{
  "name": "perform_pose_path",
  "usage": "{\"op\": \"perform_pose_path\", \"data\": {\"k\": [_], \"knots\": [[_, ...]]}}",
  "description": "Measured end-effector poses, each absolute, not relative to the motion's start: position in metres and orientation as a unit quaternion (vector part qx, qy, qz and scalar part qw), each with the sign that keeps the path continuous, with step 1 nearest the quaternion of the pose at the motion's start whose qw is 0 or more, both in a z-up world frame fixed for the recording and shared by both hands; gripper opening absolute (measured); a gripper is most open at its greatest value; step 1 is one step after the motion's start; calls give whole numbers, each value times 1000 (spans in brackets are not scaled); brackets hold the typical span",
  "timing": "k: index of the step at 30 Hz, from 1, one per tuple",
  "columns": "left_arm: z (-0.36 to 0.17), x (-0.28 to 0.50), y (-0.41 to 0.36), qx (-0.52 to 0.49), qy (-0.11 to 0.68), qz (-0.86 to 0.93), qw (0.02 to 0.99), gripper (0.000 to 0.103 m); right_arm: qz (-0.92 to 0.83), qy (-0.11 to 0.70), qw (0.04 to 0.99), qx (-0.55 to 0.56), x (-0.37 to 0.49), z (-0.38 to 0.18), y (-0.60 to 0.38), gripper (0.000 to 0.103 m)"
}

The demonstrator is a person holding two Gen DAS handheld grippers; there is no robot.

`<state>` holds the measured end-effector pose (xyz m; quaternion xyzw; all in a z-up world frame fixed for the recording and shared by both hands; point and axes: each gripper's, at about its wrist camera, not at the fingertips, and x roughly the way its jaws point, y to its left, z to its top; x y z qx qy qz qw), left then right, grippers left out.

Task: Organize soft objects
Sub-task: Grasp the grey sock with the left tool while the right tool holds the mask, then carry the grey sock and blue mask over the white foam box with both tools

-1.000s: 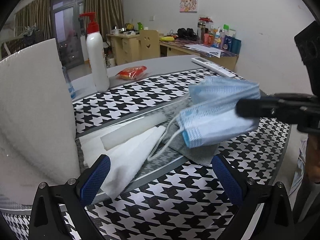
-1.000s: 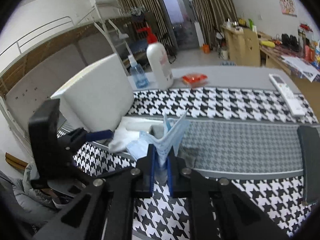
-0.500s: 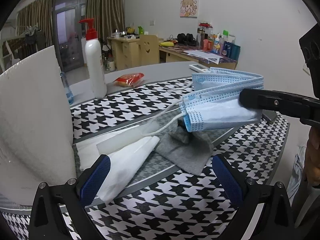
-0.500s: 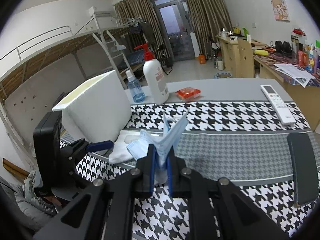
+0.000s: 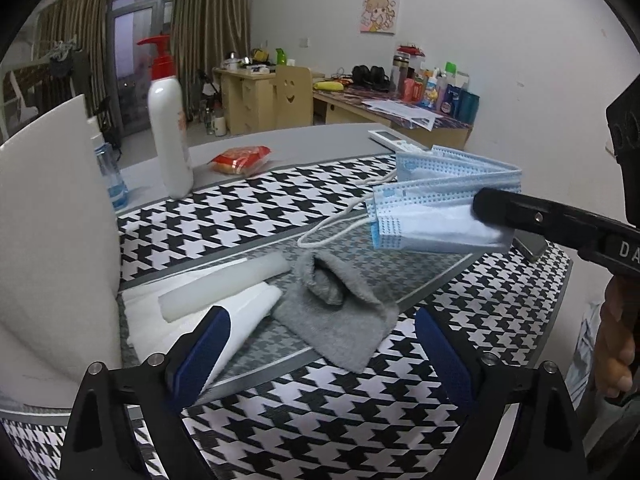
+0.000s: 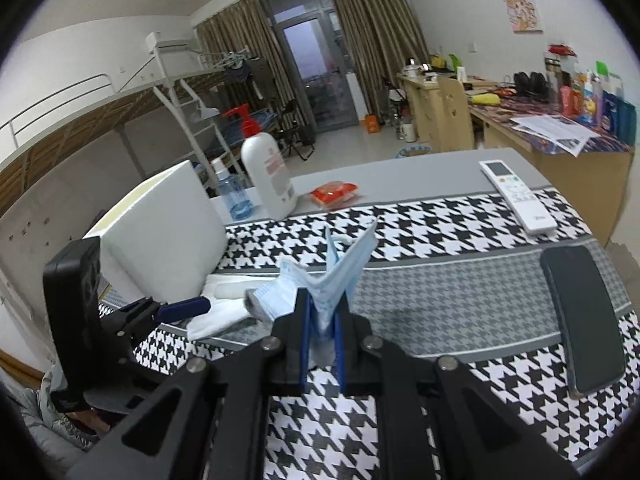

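My right gripper (image 6: pixel 322 312) is shut on a bunch of pale blue face masks (image 6: pixel 340 268) and holds them in the air above the houndstooth table. In the left wrist view the masks (image 5: pixel 436 208) hang from it at the right, ear loops trailing down. Below them a grey sock (image 5: pixel 340 312) lies crumpled beside a white foam roll (image 5: pixel 224 284) and a folded white cloth (image 5: pixel 244 320). My left gripper (image 5: pixel 322 344) hovers in front of the sock, wide, its jaws closing, with nothing pressed between the blue pads (image 5: pixel 208 344).
A tall white foam slab (image 5: pixel 48 240) stands at the left. Behind are a red-pump white bottle (image 5: pixel 168 136), a small blue bottle (image 5: pixel 114 184), a red snack packet (image 5: pixel 240 158) and a white remote (image 5: pixel 396 140). A dark phone (image 6: pixel 580 312) lies at the right.
The right gripper has lifted the masks up and to the right, uncovering the grey sock. The left gripper's pads have come slightly closer together.
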<state>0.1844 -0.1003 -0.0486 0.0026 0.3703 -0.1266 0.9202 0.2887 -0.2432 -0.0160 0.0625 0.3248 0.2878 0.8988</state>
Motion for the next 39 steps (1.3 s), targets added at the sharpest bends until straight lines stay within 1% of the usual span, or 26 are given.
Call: {"op": "perform_pose_path", "data": {"k": [6,8,13,17,20,25,27,30,32,34,36,39], "knots": [[-54,189,-119,20,380,-138,915,86,257,320,910,49,287,-18,-250,14],[-58,192,-121,20,388,-140,911,79,258,319,910,51,287,-18,-252,14],[-67,199,-125,26,407,-137,903,71,258,317,911,57,285,-19,-257,14],[-73,205,-130,28,422,-138,895,59,254,323,909,65,285,-23,-262,14],[-78,208,-134,37,432,-137,890,55,253,325,909,69,285,-25,-264,14],[-79,211,-134,38,436,-134,889,55,254,323,909,69,283,-26,-266,14],[-80,211,-135,42,437,-129,889,53,252,324,909,69,283,-26,-266,14],[-81,211,-137,59,433,-118,892,44,250,324,909,71,283,-26,-268,14],[-81,212,-138,70,430,-106,894,29,250,323,910,71,283,-25,-268,14],[-82,212,-136,76,428,-99,895,20,251,322,910,70,282,-25,-267,14],[-81,212,-133,76,428,-97,895,16,253,320,910,70,281,-24,-267,14],[-76,210,-128,65,426,-102,897,16,253,316,912,68,280,-22,-267,14]]}}
